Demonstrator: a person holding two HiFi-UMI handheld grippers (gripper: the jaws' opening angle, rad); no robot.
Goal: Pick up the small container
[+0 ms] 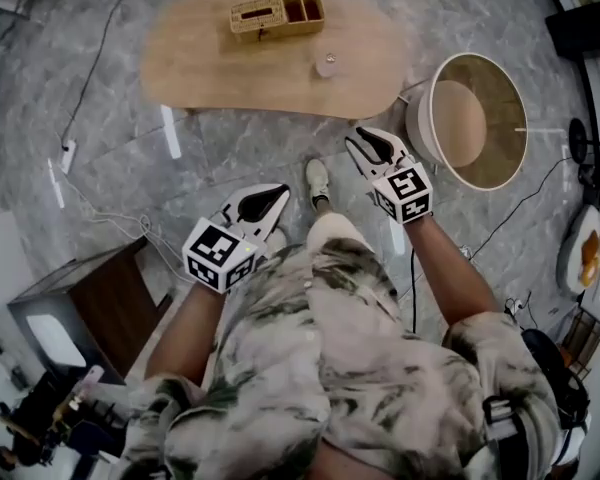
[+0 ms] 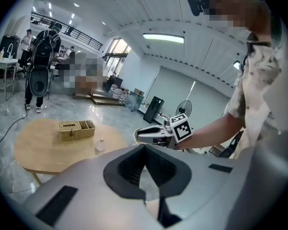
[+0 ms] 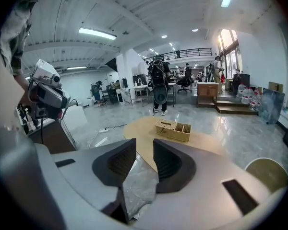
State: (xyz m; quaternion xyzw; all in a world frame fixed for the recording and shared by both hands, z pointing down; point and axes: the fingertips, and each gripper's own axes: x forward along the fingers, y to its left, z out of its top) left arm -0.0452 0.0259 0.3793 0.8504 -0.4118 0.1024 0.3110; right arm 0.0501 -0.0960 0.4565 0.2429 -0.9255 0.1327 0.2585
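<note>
Well, in the head view the small container (image 1: pixel 326 66) stands on the wooden counter (image 1: pixel 200 68), near its closer edge and just in front of the wicker basket (image 1: pixel 277 15). Both grippers are short of the counter, over the floor (image 1: pixel 230 138). The right gripper (image 1: pixel 363 138) is the nearer one: the container lies ahead of it and a little to the left. The left gripper (image 1: pixel 278 194) is farther back.

In the left gripper view the fingers (image 2: pixel 127 169) are clenched tip to tip with nothing between them. The container stands upright, far ahead and to the left.

In the right gripper view the fingers (image 3: pixel 165 159) are parted and empty. I see the basket beyond them, but I cannot find the container there.

I judge that the right hand should go forward and slightly left.
</note>
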